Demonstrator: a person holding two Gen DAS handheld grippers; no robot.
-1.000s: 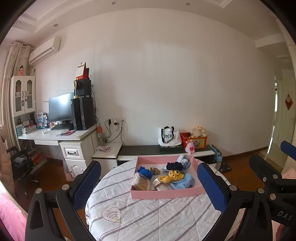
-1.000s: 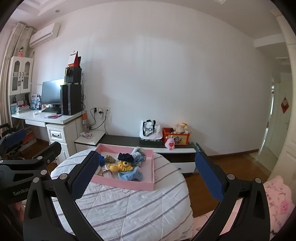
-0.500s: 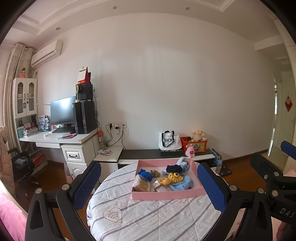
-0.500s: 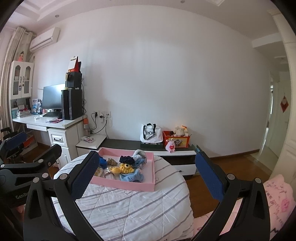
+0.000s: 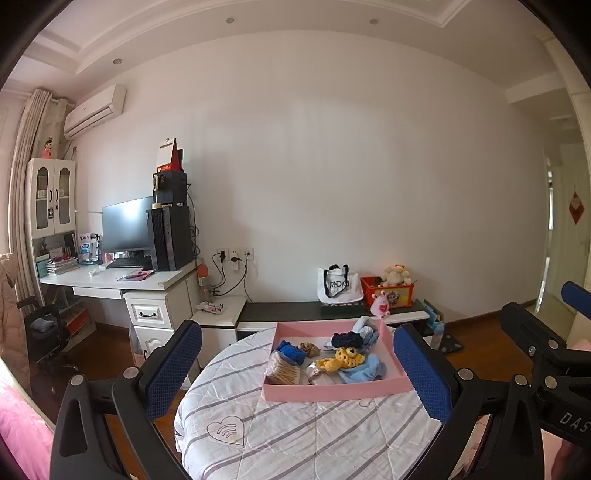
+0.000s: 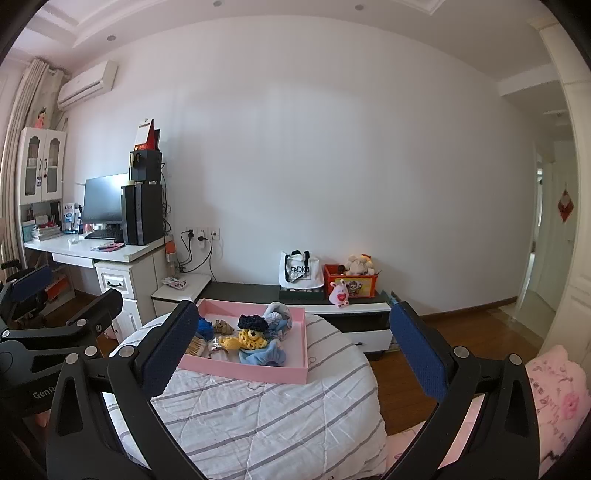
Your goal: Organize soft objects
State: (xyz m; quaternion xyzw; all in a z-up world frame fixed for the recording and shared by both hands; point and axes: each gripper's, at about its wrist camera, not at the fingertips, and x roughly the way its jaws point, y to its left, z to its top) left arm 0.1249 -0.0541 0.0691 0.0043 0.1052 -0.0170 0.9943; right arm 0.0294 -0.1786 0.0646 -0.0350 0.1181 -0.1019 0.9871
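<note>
The pink tray (image 5: 334, 392) lies flat on the round table (image 5: 295, 435), its long axis left to right. Both the left gripper (image 5: 297, 373) and the right gripper (image 6: 291, 347) are spread wide apart, holding nothing.

Both grippers have tilted upward; pink tray (image 5: 334, 392) sits lower in view

Both views are bright and evenly lit by soft daylight, strongest at the doorway (image 5: 557, 236) on the right, where the opening blows out to near white. The white wall (image 5: 351, 177) shows only faint vertical shading, with no hard shadows. Focus is sharp across the room, with no motion blur. Fisheye distortion bows the ceiling (image 6: 258, 22) and curtain (image 6: 22, 107) lines, and black vignetting fills the corners. A pinkish colour fringe tints the left edges.
</note>
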